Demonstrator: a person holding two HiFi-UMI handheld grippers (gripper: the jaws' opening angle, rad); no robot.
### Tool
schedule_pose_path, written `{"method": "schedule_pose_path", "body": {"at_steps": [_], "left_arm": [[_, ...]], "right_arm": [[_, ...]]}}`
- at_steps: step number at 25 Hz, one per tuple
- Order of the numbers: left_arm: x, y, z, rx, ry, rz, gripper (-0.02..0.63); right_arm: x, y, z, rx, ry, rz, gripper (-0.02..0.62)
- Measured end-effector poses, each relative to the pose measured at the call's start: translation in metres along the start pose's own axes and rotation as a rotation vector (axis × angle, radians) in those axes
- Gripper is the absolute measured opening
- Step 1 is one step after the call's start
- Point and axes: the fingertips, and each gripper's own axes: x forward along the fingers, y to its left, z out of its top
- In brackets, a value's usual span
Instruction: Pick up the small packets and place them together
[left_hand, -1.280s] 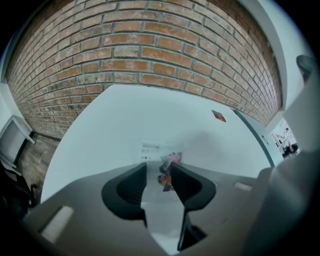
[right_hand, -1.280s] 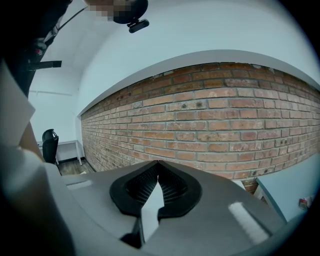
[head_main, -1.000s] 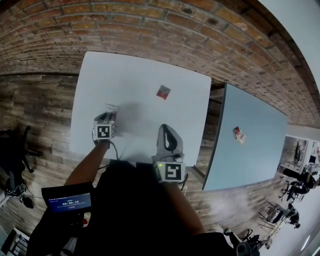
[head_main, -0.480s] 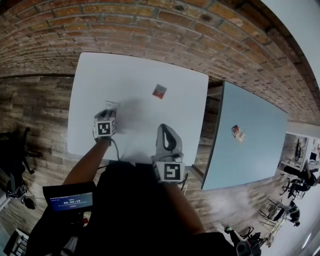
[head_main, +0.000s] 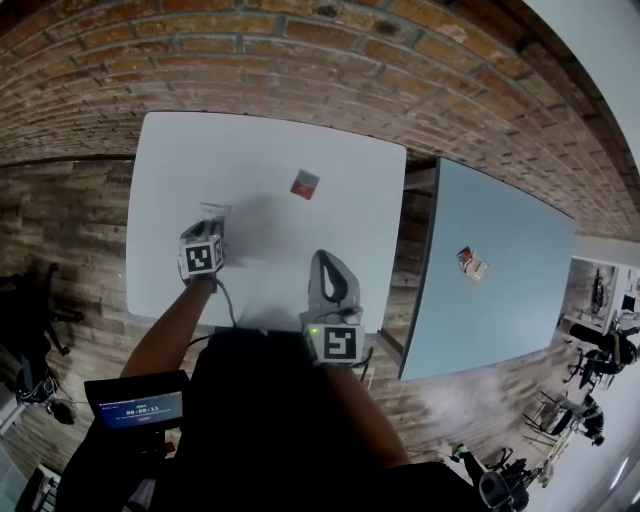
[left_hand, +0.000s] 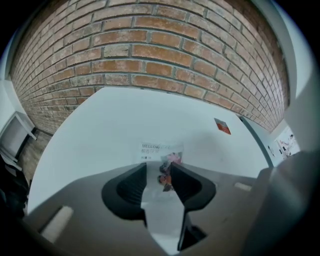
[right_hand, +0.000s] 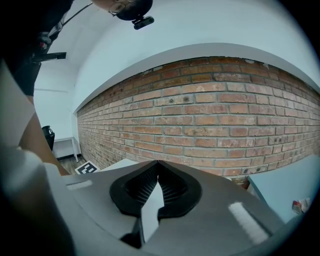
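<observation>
A clear packet (left_hand: 161, 150) with a white label and coloured sweets sticks out forward from my left gripper (left_hand: 161, 172), whose jaws are closed on its near end. In the head view this gripper (head_main: 212, 222) hangs over the left part of the white table (head_main: 270, 150), with the clear packet (head_main: 213, 212) at its tips. A small red packet (head_main: 304, 184) lies flat further right; it also shows in the left gripper view (left_hand: 222, 126). My right gripper (head_main: 328, 262) is shut and empty near the table's front edge, its jaws (right_hand: 158, 170) facing the brick wall.
A grey-blue table (head_main: 500, 300) stands to the right across a narrow gap, and a small red-and-white packet (head_main: 471, 263) lies on it. The brick wall (head_main: 300, 60) runs behind both tables. Wooden floor lies to the left, with chairs at the far left.
My left gripper and the clear packet have shifted together a little to the right over the white table. The right gripper has hardly moved.
</observation>
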Motion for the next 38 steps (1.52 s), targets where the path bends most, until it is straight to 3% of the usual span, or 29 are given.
{"method": "schedule_pose_path", "body": {"at_steps": [9,16,19,24,25,27,28,32,38], "left_arm": [[0.004,-0.005,0.007,-0.026,-0.001,0.020,0.152],[0.002,-0.013,0.015,-0.023,-0.049,0.014,0.156],[0.001,-0.021,0.013,-0.029,-0.055,-0.012,0.209],[-0.014,-0.037,0.019,0.005,-0.098,-0.041,0.205],[-0.022,-0.040,0.022,0.013,-0.116,-0.045,0.174],[-0.038,-0.047,0.028,0.022,-0.158,-0.061,0.032],[-0.046,-0.052,0.031,0.026,-0.178,-0.082,0.000],[-0.075,-0.079,0.036,0.013,-0.237,-0.194,0.000],[-0.122,-0.091,0.033,-0.031,-0.332,-0.240,0.000]], "right_arm": [[0.003,-0.015,-0.003,0.004,0.011,0.012,0.003],[0.008,-0.029,0.002,-0.004,-0.009,0.020,0.003],[0.012,-0.033,-0.001,0.016,0.010,0.019,0.003],[0.023,-0.037,-0.004,0.008,0.018,0.033,0.003],[0.025,-0.036,-0.006,0.001,0.024,0.039,0.003],[0.030,-0.034,-0.011,-0.011,0.038,0.051,0.003],[0.033,-0.033,-0.015,-0.015,0.048,0.056,0.003],[0.049,-0.034,-0.037,0.002,0.129,0.071,0.025],[0.084,-0.042,-0.070,0.008,0.227,0.082,0.069]]}}
